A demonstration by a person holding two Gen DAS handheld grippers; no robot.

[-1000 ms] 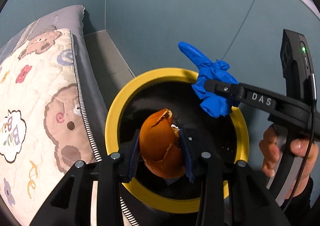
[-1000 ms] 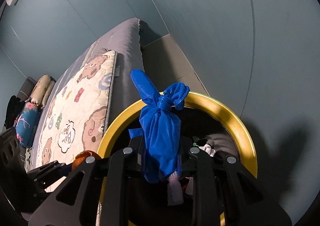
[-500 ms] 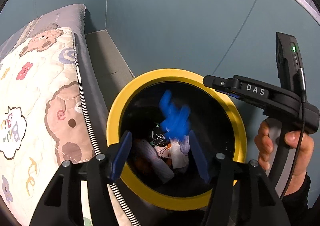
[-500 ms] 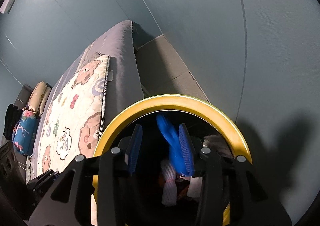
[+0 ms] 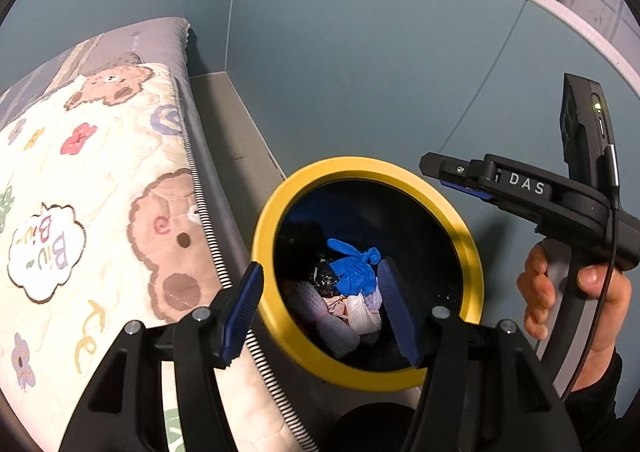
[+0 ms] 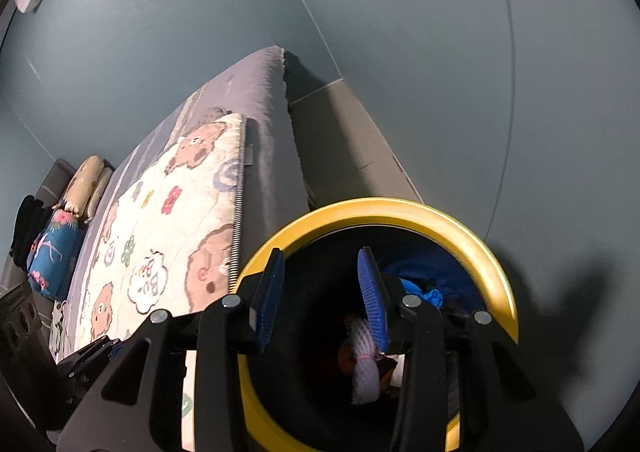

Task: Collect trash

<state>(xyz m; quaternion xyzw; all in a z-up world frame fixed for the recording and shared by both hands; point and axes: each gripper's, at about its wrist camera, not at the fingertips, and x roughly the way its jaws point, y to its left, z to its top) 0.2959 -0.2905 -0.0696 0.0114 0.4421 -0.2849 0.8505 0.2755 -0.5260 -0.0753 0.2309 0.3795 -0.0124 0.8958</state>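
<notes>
A: What's hidden?
B: The yellow-rimmed round bin (image 5: 472, 252) is dark inside; a crumpled blue glove (image 5: 354, 272) lies atop pale wrappers there.
A: Grippers?
B: Left gripper (image 5: 320, 308) and right gripper (image 6: 320, 296) fingers apart, empty, above it.

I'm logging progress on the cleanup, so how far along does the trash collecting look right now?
Done: the blue glove lies in the yellow-rimmed bin on top of other scraps, including a white foam net. In hand: nothing; the left gripper and right gripper both hang open and empty above the bin. Left: no loose trash shows on the quilt; the rest of the room is out of view.
</notes>
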